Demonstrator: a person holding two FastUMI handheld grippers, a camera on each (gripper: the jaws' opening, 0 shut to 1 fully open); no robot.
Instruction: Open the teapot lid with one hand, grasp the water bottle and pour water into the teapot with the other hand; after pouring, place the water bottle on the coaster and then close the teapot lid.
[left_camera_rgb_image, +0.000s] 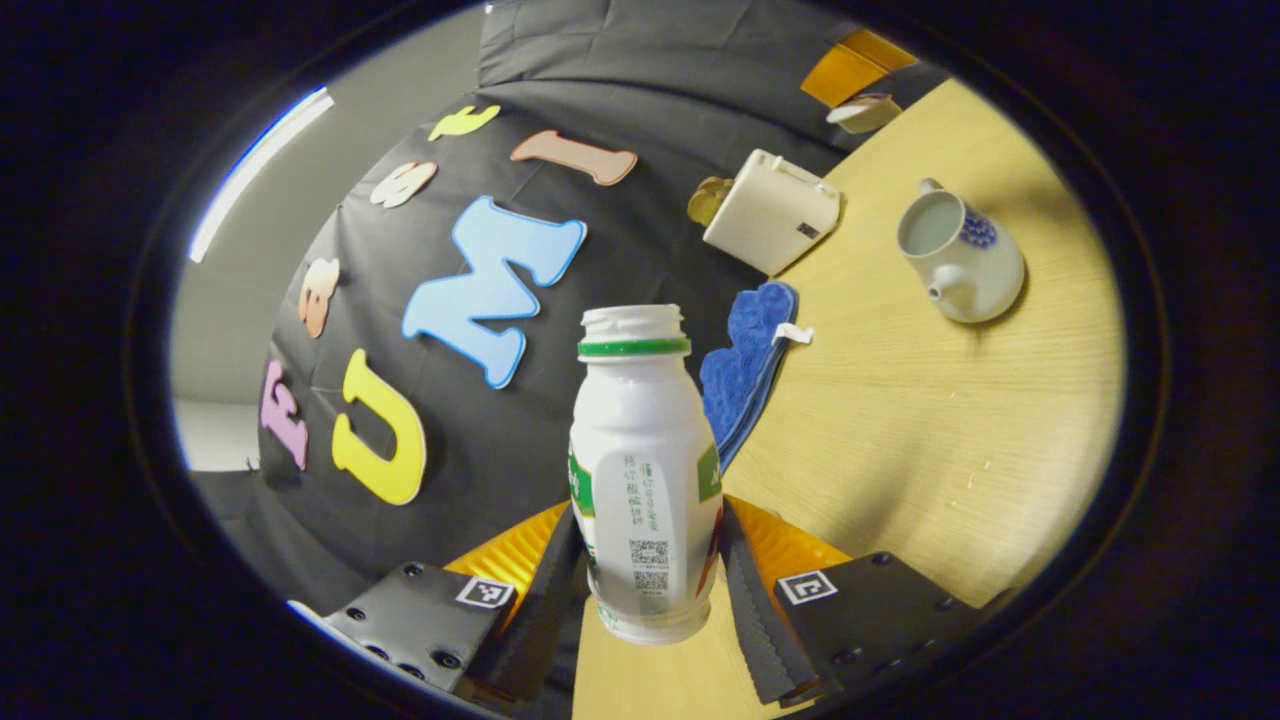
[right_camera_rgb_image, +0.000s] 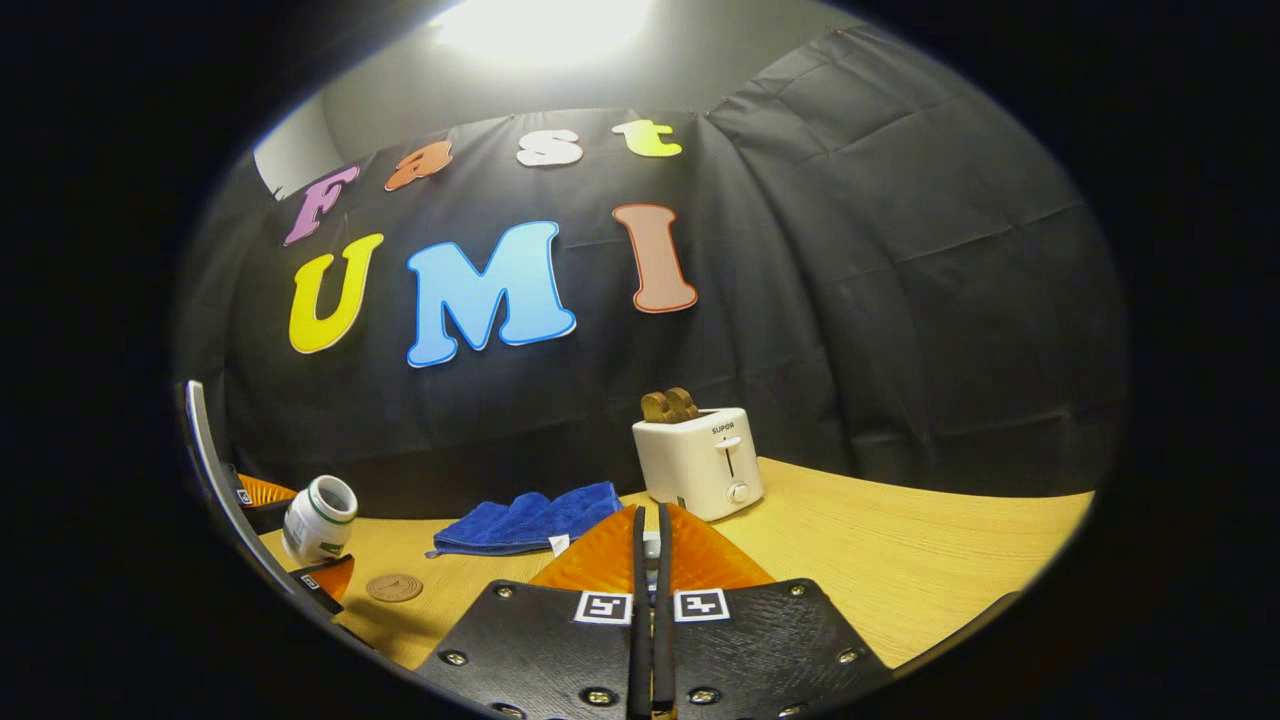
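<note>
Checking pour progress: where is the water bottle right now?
In the left gripper view the water bottle is clamped between the left gripper fingers, uncapped, with the blue cloth just beyond it and the open teapot farther right.

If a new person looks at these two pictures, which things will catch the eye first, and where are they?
In the left gripper view, the white water bottle stands out first, uncapped and held between the fingers of the left hand-held gripper. Beyond it the teapot sits open on the wooden table, near a blue cloth. In the right gripper view, a white toaster stands at the table's back, with a small round coaster lying to the left.
</note>
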